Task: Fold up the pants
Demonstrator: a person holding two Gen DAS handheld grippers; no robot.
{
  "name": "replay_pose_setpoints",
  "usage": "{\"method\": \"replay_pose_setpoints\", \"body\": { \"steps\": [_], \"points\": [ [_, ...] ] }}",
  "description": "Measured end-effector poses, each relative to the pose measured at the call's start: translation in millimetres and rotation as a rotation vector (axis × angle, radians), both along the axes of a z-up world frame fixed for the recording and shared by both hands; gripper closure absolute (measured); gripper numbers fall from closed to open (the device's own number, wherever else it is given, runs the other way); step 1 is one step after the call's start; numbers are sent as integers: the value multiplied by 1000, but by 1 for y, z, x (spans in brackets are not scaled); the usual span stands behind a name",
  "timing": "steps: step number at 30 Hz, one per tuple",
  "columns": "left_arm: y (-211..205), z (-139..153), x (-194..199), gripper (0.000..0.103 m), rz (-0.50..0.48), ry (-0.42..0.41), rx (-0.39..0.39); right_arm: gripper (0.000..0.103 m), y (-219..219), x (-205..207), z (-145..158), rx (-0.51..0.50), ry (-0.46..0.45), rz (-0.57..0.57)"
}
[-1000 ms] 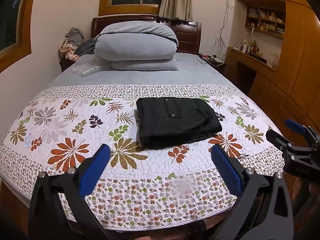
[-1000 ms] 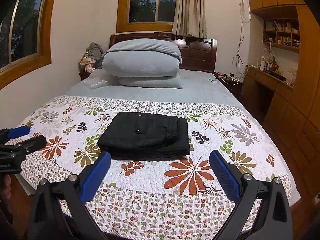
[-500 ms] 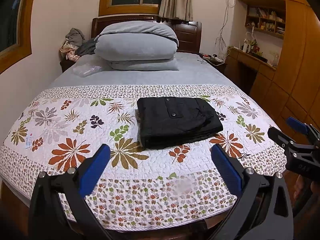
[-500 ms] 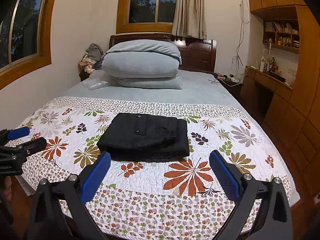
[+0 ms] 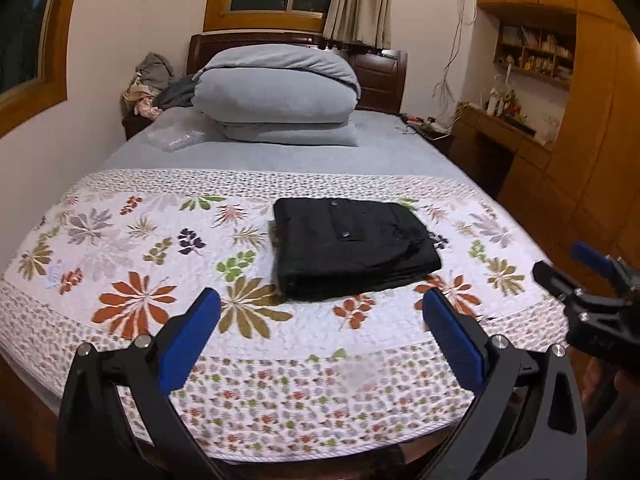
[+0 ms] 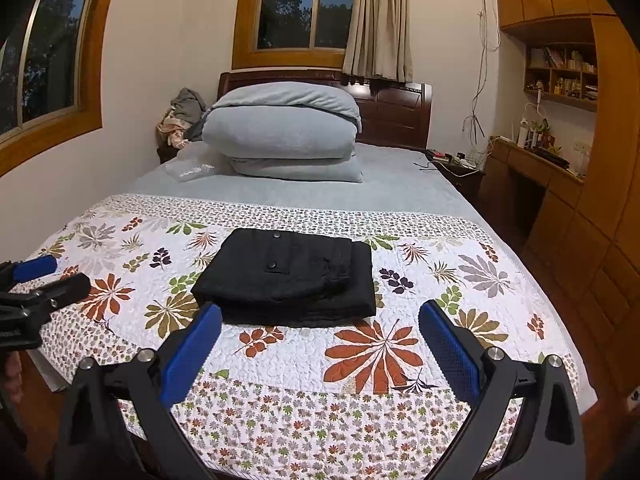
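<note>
Black pants folded in a compact stack mid-quilt, long axis left-right | left gripper and right gripper jaws wide, empty | stack lies ahead, beyond both, right gripper slightly nearer.

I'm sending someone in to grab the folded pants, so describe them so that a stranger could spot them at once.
Start at the wooden bed with the white floral quilt across its foot end. Near the middle of that quilt lies a flat, rectangular bundle of black fabric, the folded pants. It is the only dark item on the quilt, with round snap buttons on top, unlike the pale grey pillows at the headboard.
</note>
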State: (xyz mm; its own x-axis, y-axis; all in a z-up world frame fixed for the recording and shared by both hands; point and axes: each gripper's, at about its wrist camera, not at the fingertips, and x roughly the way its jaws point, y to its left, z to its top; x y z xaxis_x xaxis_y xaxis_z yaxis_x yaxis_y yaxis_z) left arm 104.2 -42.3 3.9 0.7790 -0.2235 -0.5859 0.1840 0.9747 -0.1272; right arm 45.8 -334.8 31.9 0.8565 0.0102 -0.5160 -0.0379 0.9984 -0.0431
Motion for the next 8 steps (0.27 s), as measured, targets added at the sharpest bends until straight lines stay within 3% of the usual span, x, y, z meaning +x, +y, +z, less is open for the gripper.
{"method": "replay_pose_setpoints", "body": {
  "steps": [8],
  "points": [
    [5,5,1,3,56,-6,-7,3,0,0,0,-5,-3,0]
  ]
}}
